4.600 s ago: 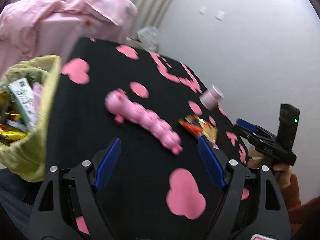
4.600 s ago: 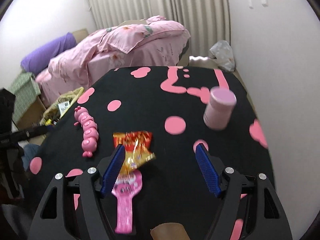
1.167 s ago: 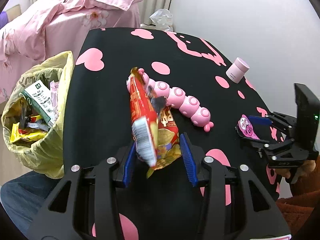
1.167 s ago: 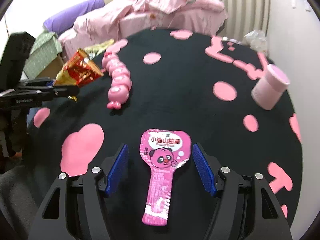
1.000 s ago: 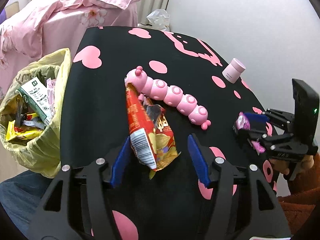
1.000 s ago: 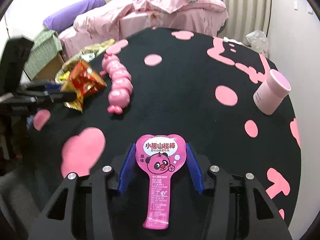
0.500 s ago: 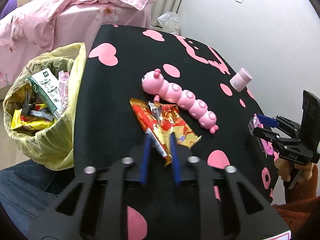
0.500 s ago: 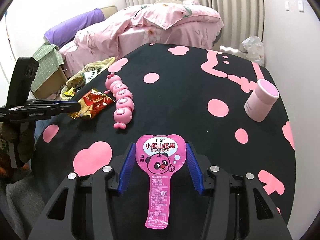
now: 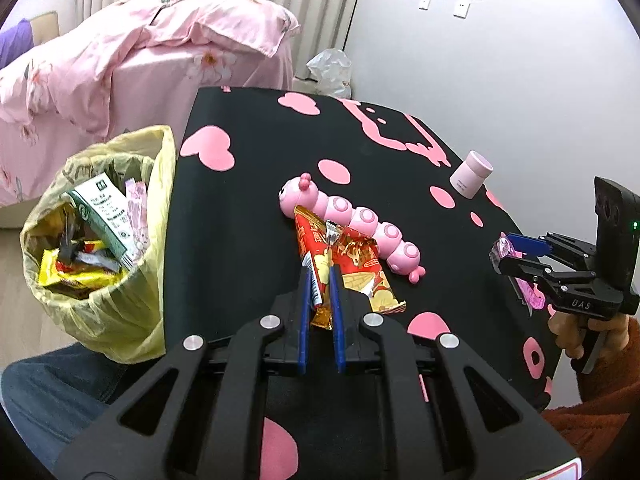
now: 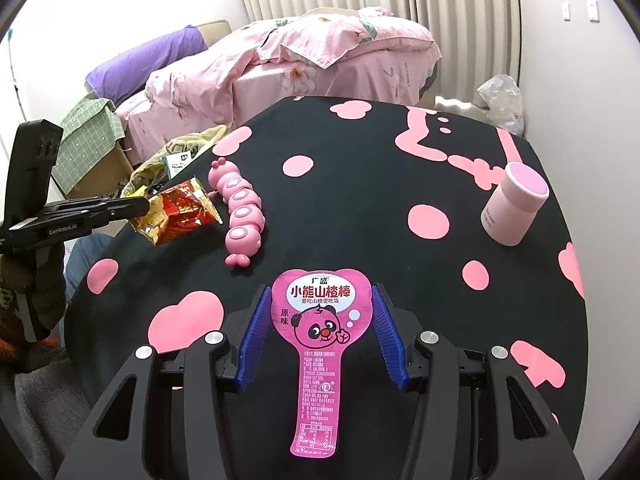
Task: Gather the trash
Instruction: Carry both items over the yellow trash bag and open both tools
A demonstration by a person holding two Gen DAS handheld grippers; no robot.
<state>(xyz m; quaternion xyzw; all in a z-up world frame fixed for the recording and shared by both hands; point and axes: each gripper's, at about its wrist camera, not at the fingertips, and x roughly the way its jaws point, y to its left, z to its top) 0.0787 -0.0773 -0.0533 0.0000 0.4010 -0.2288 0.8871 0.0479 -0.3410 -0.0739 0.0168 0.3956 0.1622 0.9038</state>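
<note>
The left gripper (image 9: 319,276) has just squeezed shut on the red snack bag (image 9: 344,256) (pink toy caterpillar (image 9: 352,222) just beyond). The right gripper (image 10: 320,320) pinches a pink wrapper (image 10: 320,320) by its wide top.

A white-walled room holds a bed (image 10: 320,60) heaped with pink floral bedding (image 9: 140,60) and a purple pillow (image 10: 140,66) before pale pleated curtains (image 10: 460,0), with two wall sockets (image 9: 444,5) and a table under a black cloth (image 10: 360,200) with pink spots.

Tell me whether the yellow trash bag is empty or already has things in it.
Partly filled. The yellow trash bag gapes open beside the table, with wrappers and a green-and-white carton visible inside, below its rim.
</note>
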